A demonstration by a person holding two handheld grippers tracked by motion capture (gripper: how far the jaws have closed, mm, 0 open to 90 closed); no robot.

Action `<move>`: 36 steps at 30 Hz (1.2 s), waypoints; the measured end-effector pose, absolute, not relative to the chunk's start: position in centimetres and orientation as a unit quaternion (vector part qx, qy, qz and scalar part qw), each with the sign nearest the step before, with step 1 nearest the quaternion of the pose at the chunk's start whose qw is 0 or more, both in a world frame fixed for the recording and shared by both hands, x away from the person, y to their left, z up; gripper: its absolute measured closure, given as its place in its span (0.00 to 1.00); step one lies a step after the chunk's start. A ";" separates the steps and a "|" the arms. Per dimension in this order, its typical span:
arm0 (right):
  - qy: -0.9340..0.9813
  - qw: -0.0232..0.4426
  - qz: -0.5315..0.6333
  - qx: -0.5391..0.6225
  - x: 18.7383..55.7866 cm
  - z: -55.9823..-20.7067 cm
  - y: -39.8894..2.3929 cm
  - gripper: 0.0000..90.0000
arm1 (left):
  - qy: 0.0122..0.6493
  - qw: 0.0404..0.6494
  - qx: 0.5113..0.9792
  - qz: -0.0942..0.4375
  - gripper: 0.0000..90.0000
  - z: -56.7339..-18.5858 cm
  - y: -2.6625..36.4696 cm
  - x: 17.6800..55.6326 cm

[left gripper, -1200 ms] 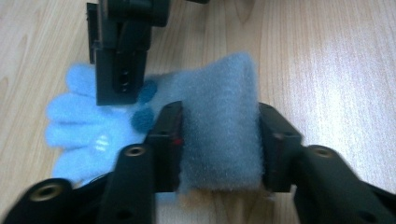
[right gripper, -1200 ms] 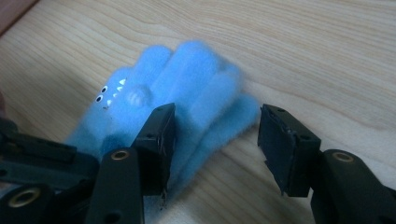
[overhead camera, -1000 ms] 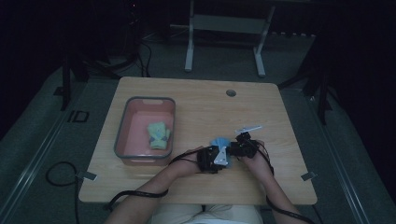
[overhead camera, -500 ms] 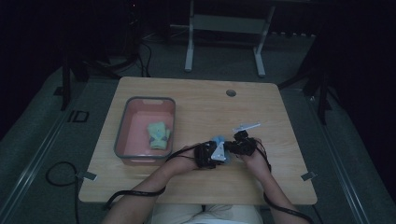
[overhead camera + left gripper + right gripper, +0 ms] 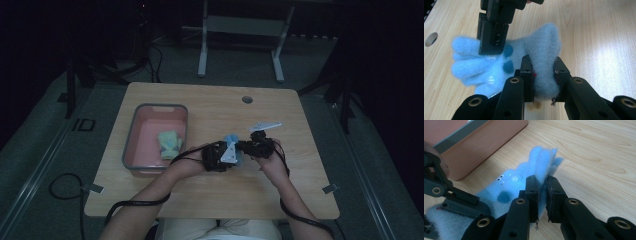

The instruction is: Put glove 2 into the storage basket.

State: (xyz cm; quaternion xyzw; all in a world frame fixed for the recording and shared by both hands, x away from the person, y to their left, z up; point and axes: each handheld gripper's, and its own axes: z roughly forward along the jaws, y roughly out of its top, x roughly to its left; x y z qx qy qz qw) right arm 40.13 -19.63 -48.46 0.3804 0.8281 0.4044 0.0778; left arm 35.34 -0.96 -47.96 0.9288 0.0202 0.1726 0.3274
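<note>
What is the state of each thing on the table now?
Blue fuzzy glove: gripped at two places, lifted off the table.
Left gripper: shut on the glove.
Right gripper: shut on the glove.
Pink bin: open, holding a green cloth item.

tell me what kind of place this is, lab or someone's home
Most likely a lab or recording studio, not a home: one bare wooden table stands alone in a dark room on grey floor, cables trail off it, a metal stand sits behind, and the person works with handheld grippers.
</note>
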 end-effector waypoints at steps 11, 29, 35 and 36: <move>0.827 0.081 0.413 0.371 40.2 -47.0 -18.9 0.90 | 0.020 0.323 0.929 0.179 0.84 -46.5 -0.2 35.4; 0.833 0.086 0.433 0.334 41.0 -43.4 -14.4 0.90 | 0.033 0.301 0.931 0.205 0.84 -42.7 4.0 35.2; 0.834 0.085 0.442 0.319 41.6 -42.0 -12.2 0.90 | 0.041 0.292 0.930 0.219 0.84 -41.3 6.1 35.3; 0.834 0.084 0.444 0.317 41.7 -41.8 -11.7 0.90 | 0.043 0.289 0.930 0.222 0.84 -41.1 6.5 35.3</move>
